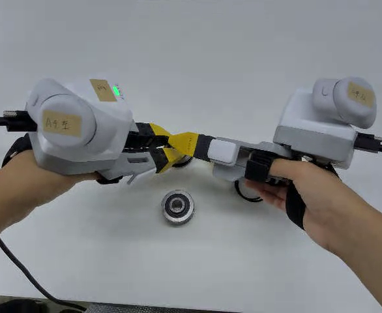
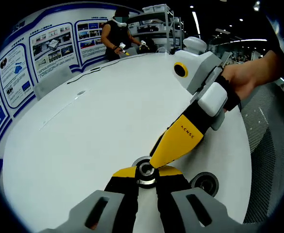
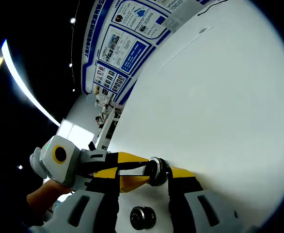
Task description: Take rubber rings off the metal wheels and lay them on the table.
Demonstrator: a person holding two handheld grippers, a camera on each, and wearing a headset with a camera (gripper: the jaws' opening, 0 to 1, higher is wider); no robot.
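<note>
Two grippers meet over the middle of the white table, and the move ahead depends on how they share one wheel.

At the left, the left gripper reaches in toward the right. In its own view its yellow tips sit against either side of a small metal wheel, clamped on it and holding it just above the table. The wheel's hub faces back along these jaws, so I judge that its axis lies roughly along the line between the two tools.

A second wheel lies flat on the table, nearer the person and a little below the meeting point. It is apart from both tools and looks untouched, with its dark ring in place.

Coming in from the right, the right gripper has its jaws drawn in around the rim of the held wheel, which its view shows nearly edge-on. One yellow tip touches the rim on the right. I cannot tell whether the jaws actually pinch the rubber ring or only bracket it.

Under the right gripper a thin dark loop rests on the table, probably a ring already laid down.

The ring must slide off along the wheel's axis, away from the left jaws. The right gripper is therefore the one placed to pull while the left one anchors. A shallow bite could slip off the rubber.
</note>
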